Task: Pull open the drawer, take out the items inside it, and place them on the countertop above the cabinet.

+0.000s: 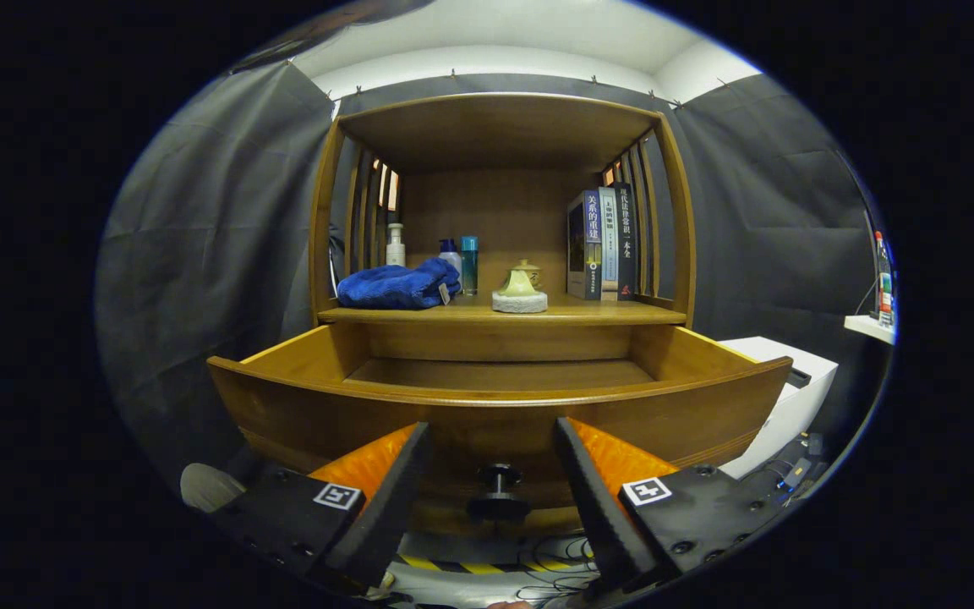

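My tongs [494, 440] are spread wide rn, not pinching anything, fingers either side of the dark knob [499, 493] on the drawer front [352, 414] w/ clear gap both sides. Knob sits right between them, so prob that's why they're lined up at this height.

Drawer [500, 372] is pulled well out already, and the bit of its floor I can see over the front looks bare; near part is hidden behind the front panel tho, so can't swear nothing's left in there.

Beyond that, on the tabletop [588, 311] above the cabinet: blue towel [398, 285] on the left, a few bottles [460, 262] behind it, a small greenish teapot thing [520, 288] on a round pad in the middle, books [601, 245] standing upright against the right slats. My guess is towel + teapot are the taken-out stuff, sitting near the front edge bc that's the easy reach. Looks mostly done imo.
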Demonstrator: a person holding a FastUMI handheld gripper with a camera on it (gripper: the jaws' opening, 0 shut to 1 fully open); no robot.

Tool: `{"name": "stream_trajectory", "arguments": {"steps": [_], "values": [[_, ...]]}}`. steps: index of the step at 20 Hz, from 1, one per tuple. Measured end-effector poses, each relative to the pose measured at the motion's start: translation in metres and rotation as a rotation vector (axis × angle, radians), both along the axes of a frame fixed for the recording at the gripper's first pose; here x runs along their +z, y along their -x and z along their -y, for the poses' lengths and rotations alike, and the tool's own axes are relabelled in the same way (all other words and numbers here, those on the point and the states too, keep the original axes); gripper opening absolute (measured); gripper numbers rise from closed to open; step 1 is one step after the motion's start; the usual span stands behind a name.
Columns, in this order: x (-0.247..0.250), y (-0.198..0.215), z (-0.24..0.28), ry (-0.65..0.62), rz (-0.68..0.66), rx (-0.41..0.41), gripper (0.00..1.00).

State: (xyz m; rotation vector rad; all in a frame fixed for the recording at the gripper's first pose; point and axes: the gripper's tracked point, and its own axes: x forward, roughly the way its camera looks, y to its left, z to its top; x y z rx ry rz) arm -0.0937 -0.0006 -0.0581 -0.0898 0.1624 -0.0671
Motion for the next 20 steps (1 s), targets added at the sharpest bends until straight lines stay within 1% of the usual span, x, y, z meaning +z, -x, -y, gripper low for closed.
{"name": "stream_trajectory", "arguments": {"steps": [4,7,11,12,20], "values": [[0.0,-0.005,0.002,0.029,0.002,-0.014,0.96],[0.002,-0.02,0.001,0.004,-0.001,-0.019,0.97],[0.011,-0.048,0.002,-0.002,0.022,-0.018,0.97],[0.01,-0.059,0.003,-0.009,0.015,-0.019,0.97],[0.01,-0.116,0.006,-0.012,-0.01,-0.027,0.97]]}}
